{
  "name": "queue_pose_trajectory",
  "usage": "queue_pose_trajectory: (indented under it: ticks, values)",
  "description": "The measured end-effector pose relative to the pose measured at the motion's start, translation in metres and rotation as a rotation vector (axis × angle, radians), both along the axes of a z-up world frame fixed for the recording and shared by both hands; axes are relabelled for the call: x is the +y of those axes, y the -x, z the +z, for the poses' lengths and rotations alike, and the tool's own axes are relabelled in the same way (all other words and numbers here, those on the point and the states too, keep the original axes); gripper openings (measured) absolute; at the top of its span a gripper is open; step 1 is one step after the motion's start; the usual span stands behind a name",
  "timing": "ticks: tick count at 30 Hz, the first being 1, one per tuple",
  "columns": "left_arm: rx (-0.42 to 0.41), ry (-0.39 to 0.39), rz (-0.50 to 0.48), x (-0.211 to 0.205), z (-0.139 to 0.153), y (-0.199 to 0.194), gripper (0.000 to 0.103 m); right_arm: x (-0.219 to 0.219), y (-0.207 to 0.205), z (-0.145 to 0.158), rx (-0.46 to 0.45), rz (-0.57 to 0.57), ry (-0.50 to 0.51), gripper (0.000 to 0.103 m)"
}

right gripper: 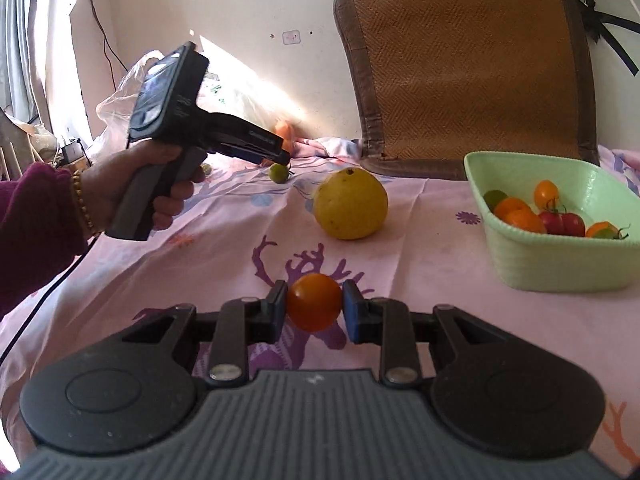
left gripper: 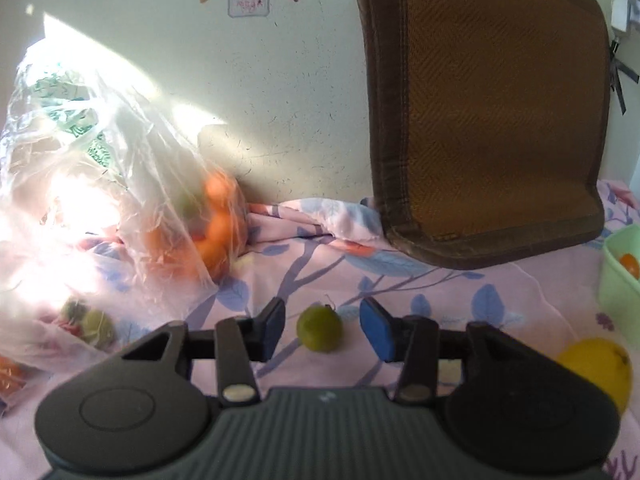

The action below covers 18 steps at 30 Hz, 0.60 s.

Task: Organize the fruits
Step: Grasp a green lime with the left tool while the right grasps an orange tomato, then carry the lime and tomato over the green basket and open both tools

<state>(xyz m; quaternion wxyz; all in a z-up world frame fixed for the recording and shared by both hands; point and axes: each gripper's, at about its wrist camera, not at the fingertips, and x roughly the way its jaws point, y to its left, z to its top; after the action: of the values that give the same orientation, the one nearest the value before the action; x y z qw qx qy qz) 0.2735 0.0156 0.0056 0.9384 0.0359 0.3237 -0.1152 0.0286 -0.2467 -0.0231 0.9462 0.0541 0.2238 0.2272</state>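
**Right gripper holds orange fruit; left gripper open around lime**

Right gripper [right gripper: 314,307]: jaws narrow, blue pads pressed on both sides of a small orange fruit [right gripper: 314,302]. Fruit sits squarely between the fingertips, above the cloth [right gripper: 420,264]. It is round, smooth, glossy, deep orange.

Left gripper [left gripper: 322,330]: jaws apart, not gripping. A lime [left gripper: 319,329] lies on the cloth between the pads with a gap on each side, touching neither. Lime is small, round, dull green, with a thin stem bit on top. In the right wrist view the same gripper [right gripper: 285,156] points down at the lime [right gripper: 279,173], held by a hand [right gripper: 136,184] with a maroon sleeve and bead bracelet.

Writing: small stamped label on the wall [left gripper: 249,4], pink marks, unreadable. Green print on the plastic bag [left gripper: 100,184], unreadable. Faint lettering on the left gripper's side, too small to read.

Farther out: big yellow fruit [right gripper: 350,204] on the cloth, between the lime and the green basket [right gripper: 560,264]. Basket at right holds orange, red and green fruits. Bag at left holds orange fruits [left gripper: 216,224], some green ones low down. Brown woven mat [right gripper: 464,68] leans on the wall behind. Cloth is pink with blue and purple branch pattern.
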Motion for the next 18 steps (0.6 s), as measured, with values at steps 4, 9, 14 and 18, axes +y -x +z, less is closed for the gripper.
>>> queue_pose_trajectory:
  ticks: [4,9,14,18]
  values:
    - [0.042,0.008,0.008,0.003,-0.014,-0.007,0.029,0.001,-0.003,-0.003,0.001,0.009,0.0,0.032]
    - [0.022,0.045,0.009,0.007,0.001,0.031,0.028,-0.002,0.003,-0.001,-0.011,-0.01,-0.004,0.032]
    - [-0.037,0.093,-0.137,-0.016,0.022,0.149,0.028,-0.014,0.031,0.003,-0.035,-0.056,-0.005,0.032]
    - [-0.031,0.142,-0.2,-0.034,0.018,0.223,0.028,-0.02,0.059,-0.003,-0.039,-0.082,0.002,0.032]
